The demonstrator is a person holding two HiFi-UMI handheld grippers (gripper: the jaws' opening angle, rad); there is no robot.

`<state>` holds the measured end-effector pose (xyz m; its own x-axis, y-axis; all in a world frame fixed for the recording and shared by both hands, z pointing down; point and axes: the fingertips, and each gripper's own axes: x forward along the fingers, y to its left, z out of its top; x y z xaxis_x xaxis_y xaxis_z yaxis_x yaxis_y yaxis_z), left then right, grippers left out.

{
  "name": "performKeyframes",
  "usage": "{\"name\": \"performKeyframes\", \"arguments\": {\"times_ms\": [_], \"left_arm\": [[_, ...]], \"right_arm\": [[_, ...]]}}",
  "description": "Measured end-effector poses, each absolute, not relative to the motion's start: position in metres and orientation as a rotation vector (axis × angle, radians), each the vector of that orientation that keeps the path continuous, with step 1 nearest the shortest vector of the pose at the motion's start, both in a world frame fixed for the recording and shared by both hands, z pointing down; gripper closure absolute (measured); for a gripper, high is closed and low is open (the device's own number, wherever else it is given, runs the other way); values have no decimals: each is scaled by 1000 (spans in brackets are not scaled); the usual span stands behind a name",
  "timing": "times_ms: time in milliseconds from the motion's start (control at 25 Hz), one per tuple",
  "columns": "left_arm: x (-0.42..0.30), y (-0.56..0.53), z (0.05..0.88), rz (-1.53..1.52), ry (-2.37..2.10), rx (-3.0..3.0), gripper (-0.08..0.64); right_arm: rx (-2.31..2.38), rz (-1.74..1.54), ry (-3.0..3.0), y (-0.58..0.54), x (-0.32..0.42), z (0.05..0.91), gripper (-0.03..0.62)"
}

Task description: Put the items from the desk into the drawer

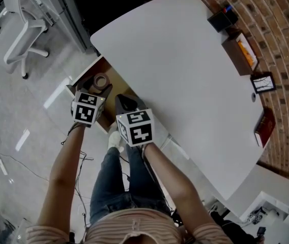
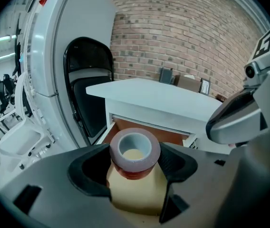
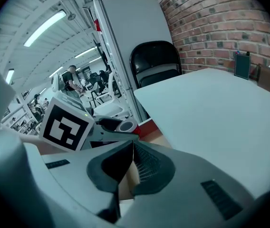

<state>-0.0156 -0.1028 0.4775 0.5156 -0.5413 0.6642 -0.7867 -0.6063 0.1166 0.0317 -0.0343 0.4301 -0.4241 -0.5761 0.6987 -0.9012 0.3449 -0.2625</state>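
Tape roll (image 2: 135, 151): reddish-brown, grey core, hole upward, clamped in left gripper (image 2: 134, 170), lower centre of frame. Drawer (image 2: 173, 136): open, brown interior, just behind roll.

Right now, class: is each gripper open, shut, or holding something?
Left gripper: shut on the tape.
Right gripper: shut, nothing between its jaws.

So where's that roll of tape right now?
The roll of tape is clamped between the jaws of the left gripper, at the head view's left. It is over the open drawer, just off the near edge of the white desk.
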Motion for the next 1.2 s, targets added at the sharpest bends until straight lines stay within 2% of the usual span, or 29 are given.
{"name": "performKeyframes", "arguments": {"times_ms": [720, 1200], "left_arm": [[17, -117, 570, 797, -1064, 2234, 249], [27, -127, 611, 835, -1060, 2211, 249]], "right_arm": [[1227, 992, -1990, -24, 38, 524, 574], [1233, 1014, -1945, -24, 53, 553, 574]]}}
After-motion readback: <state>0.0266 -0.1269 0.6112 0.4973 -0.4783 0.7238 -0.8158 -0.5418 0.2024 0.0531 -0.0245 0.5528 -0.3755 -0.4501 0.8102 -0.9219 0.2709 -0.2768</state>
